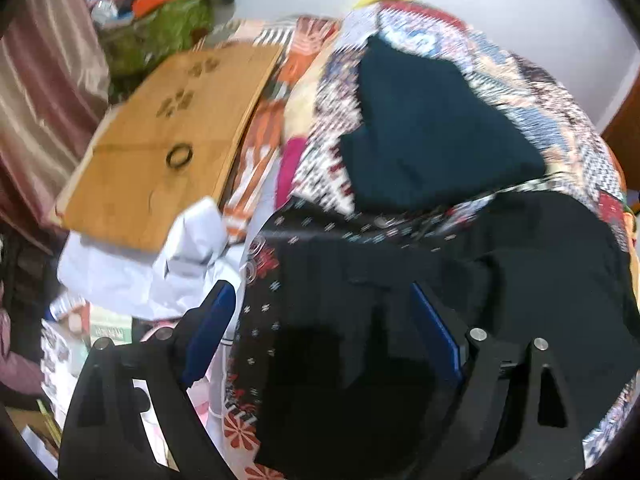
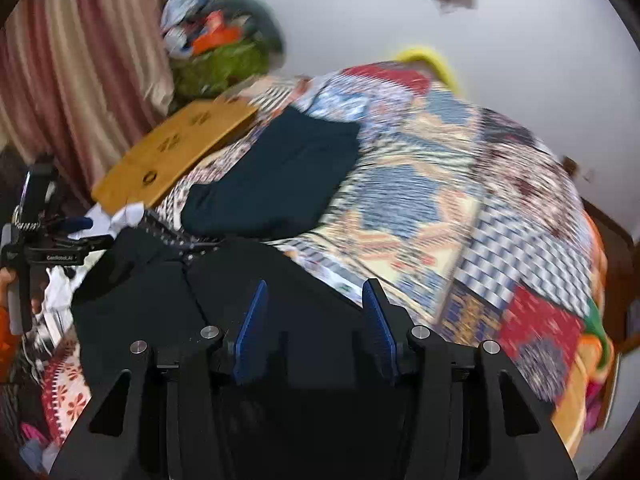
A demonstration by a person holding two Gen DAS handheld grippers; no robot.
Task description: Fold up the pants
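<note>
1. Black pants [image 2: 160,304] lie spread on the near edge of a patchwork quilt [image 2: 460,200], under both claws
2. Left gripper [image 1: 320,320] hangs over the dark cloth with its blue pads wide apart, holding nothing
3. Right gripper [image 2: 316,312] has its jaws parted too, the fabric beneath them; whether the tips touch it is hard to tell through the blur
4. Farther back on the quilt lies a folded dark teal garment [image 2: 276,184], beside a wooden board [image 1: 168,140]
</note>
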